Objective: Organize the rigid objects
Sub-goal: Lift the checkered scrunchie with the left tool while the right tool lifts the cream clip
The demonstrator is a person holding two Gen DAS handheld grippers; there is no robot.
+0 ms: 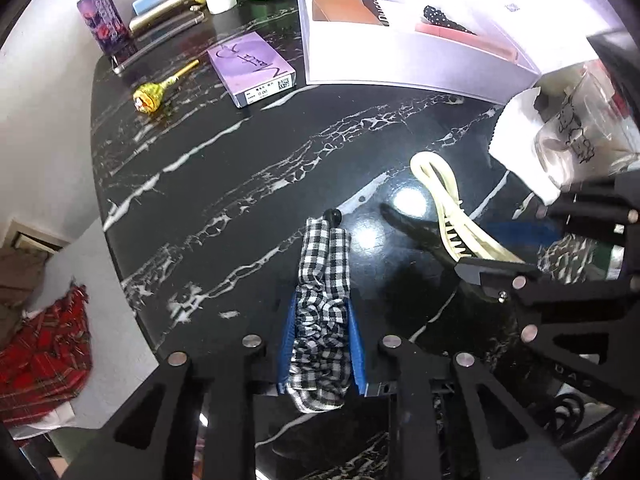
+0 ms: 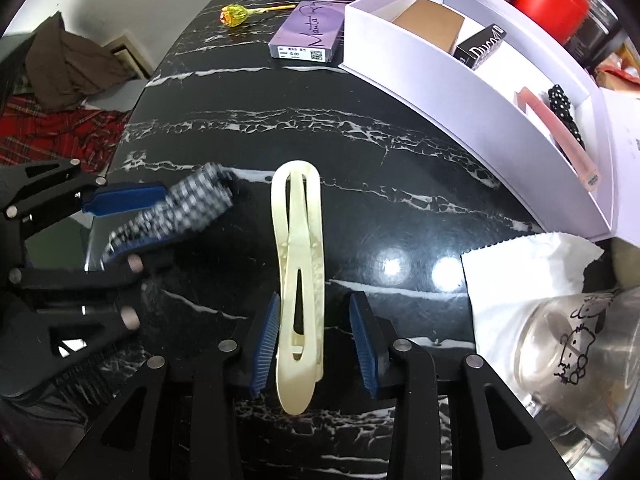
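Two tools were in my feeds, both pointed down at the black marbled bench (image 1: 224, 168). My left tool (image 1: 322, 344) was pinching a black-and-white checked fabric hair clip (image 1: 322, 280) between its blue pads, the clip's dark tip reaching forward over the bench. In the right wrist view the same tool (image 2: 132, 216) showed at the left edge, blurred, with the checked clip (image 2: 192, 204) caught in it. My right tool (image 2: 316, 344) straddled a long cream hair clip (image 2: 298, 264); the left pad looked to be touching the clip's side, the right pad stood clear of it, so I read the tool as spread rather than gripping. The cream clip (image 1: 448, 200) lay on the bench, running away from the tool. Just to the right sat a white paper napkin (image 2: 520, 280) under a clear glass (image 2: 576, 344) with a cartoon drawn on it. Farther off, a white open box (image 2: 472, 92) held a brown carton, a black carton, a pink bar and a polka-dot piece. Beside the box lay a purple flat box (image 2: 308, 32), and beyond it a yellow wrapped lollipop (image 2: 236, 14).
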